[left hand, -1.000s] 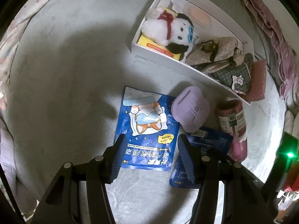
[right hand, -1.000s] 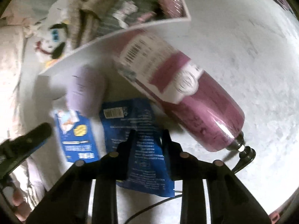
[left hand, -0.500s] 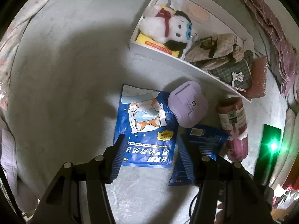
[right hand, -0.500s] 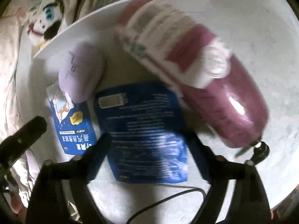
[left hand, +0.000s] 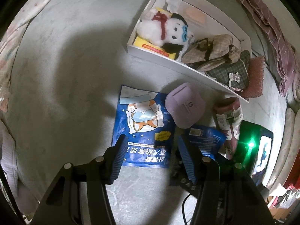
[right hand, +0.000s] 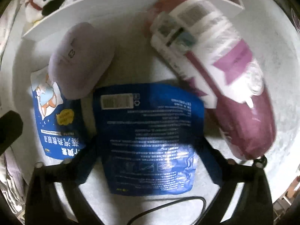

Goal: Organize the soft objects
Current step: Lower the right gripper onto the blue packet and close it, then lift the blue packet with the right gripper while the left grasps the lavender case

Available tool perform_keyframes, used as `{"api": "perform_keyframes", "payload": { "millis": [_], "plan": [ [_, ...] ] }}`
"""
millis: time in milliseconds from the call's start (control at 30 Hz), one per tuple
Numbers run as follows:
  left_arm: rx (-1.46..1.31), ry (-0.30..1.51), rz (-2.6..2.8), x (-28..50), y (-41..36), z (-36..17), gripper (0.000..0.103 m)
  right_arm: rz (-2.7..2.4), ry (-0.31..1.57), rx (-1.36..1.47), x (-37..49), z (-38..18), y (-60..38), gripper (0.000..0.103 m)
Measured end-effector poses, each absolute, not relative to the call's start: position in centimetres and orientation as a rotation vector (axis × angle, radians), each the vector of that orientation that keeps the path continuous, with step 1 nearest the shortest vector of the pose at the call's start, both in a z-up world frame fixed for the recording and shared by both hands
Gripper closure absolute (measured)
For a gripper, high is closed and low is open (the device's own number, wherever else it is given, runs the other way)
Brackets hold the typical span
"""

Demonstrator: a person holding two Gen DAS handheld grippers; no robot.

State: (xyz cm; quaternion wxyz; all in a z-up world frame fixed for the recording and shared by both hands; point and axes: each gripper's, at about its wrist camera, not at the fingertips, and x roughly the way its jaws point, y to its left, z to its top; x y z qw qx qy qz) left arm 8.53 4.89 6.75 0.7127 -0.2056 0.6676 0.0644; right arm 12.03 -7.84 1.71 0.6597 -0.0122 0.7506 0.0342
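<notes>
Two blue eye-mask packets lie on the grey bedding. One lies picture side up and the other printed back up. My right gripper points down over the back-up packet. Its jaws straddle the packet's sides and are closing, with no squeeze showing. My left gripper hangs open above the lower edge of the picture-side packet. A lilac pouch rests on both packets' top corners. Beside them lies a maroon wrapped roll.
A white box behind the packets holds a plush dog and checked cloth bags. Pink bubble wrap leans at its right end. A black cable trails under my right gripper. Crumpled cloth lines the right edge.
My right gripper's jaws went from nearly shut to wide apart, and it came down closer over the back-up blue packet. My left gripper has stayed still.
</notes>
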Motion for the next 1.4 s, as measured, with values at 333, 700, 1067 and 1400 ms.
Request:
{"api": "perform_keyframes", "payload": {
  "millis": [333,700,1067,1400],
  "plan": [
    [-0.472,1.474,0.154,8.5,5.3,7.1,0.047,0.133,1.642,0.082,12.3,5.2,-9.6,0.023],
    [-0.511,1.457,0.194,8.4,7.5,7.1,0.047,0.134,1.516,0.084,9.6,11.0,-10.8,0.023],
    [-0.670,1.434,0.041,9.3,6.0,6.3,0.047,0.093,1.476,0.176,8.4,11.4,-15.9,0.023],
    [-0.789,1.429,0.074,11.0,7.0,3.4,0.070,0.086,1.475,0.191,7.3,12.0,-17.8,0.023]
  ]
}}
